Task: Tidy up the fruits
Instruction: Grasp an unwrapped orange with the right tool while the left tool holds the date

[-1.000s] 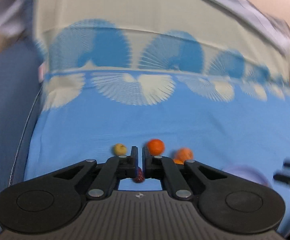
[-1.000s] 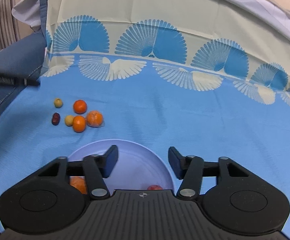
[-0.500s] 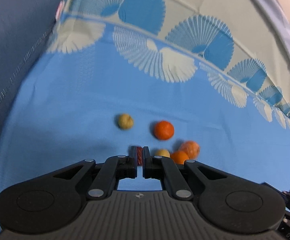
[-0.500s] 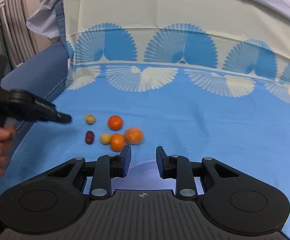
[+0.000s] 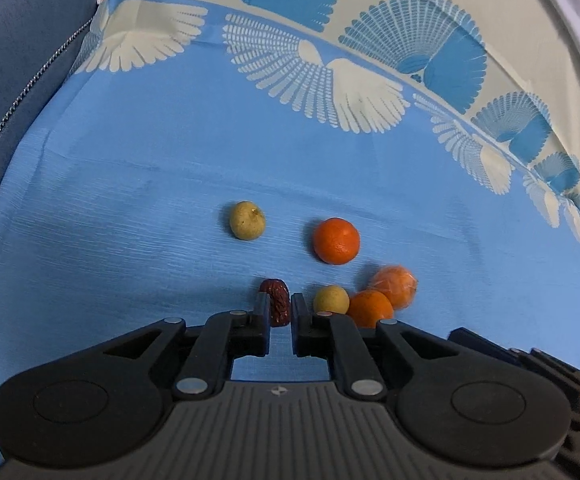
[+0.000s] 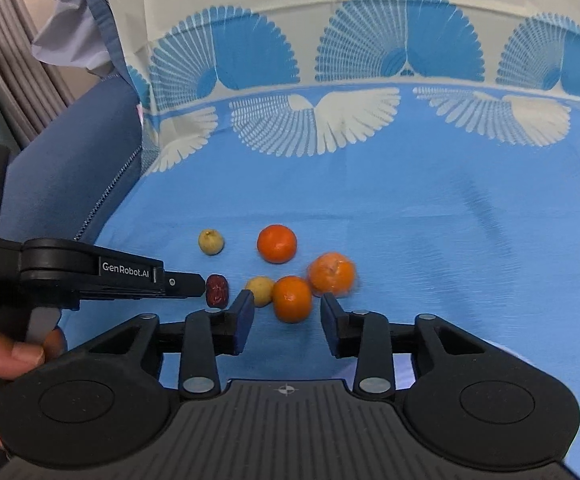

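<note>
Several fruits lie on the blue cloth point(image 5: 130, 240). My left gripper point(image 5: 280, 307) has its jaws a narrow gap apart around a dark red date point(image 5: 276, 299); the date also shows in the right wrist view point(image 6: 217, 290) at the left gripper's tip point(image 6: 194, 284). Whether the pads press on it I cannot tell. My right gripper point(image 6: 286, 314) is open, just in front of an orange point(image 6: 292, 298). Beside it lie a wrapped orange point(image 6: 332, 273), a yellow fruit point(image 6: 261, 291), another orange point(image 6: 277, 243) and a yellow-green fruit point(image 6: 211, 241).
A dark blue cushion point(image 6: 66, 168) borders the cloth on the left. The cloth's cream and blue fan-patterned part point(image 6: 370, 48) rises at the back. A hand point(image 6: 6, 352) holds the left gripper's handle at the lower left.
My left gripper has come down to the date and parted slightly around it. My right gripper has left the plate, moved up to the fruit cluster, narrowed, then opened wider.
</note>
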The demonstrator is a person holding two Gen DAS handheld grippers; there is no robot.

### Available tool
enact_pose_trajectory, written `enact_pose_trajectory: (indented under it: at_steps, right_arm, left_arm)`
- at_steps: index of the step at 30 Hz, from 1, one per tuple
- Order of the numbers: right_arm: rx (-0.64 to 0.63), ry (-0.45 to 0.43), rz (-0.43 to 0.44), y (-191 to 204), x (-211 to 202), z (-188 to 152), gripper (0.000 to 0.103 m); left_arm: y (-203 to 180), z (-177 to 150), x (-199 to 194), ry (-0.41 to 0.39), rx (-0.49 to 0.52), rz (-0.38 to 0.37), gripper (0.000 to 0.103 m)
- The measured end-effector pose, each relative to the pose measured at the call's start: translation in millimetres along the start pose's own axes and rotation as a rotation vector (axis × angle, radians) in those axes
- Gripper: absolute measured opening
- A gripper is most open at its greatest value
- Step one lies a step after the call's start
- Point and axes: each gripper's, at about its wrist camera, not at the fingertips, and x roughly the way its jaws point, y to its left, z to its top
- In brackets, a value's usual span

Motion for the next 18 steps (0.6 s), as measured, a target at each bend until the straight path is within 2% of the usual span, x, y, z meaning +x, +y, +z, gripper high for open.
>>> enact_pose_trajectory:
  at_steps: [2, 8, 18]
  right_arm:
    - [-0.001, 0.019, -0.008, 2.7, 11.7, 0.8, 0.048]
    - [0.017, 0.060, -0.029, 1.4, 41.0, 3.7, 0.048]
    - [-0.006, 0.090, -0.078, 8.6, 68.2, -1.3, 0.047]
  left_arm:
    - [-0.8, 1.5, 3.3, 0.002, 0.000, 0.007, 0.013]
    - [-2.3, 4.1, 13.3, 0.015, -0.005, 0.027, 0.022]
    - [-6.9, 2.1, 18.6, 0.027, 0.016, 0.051, 0.022]
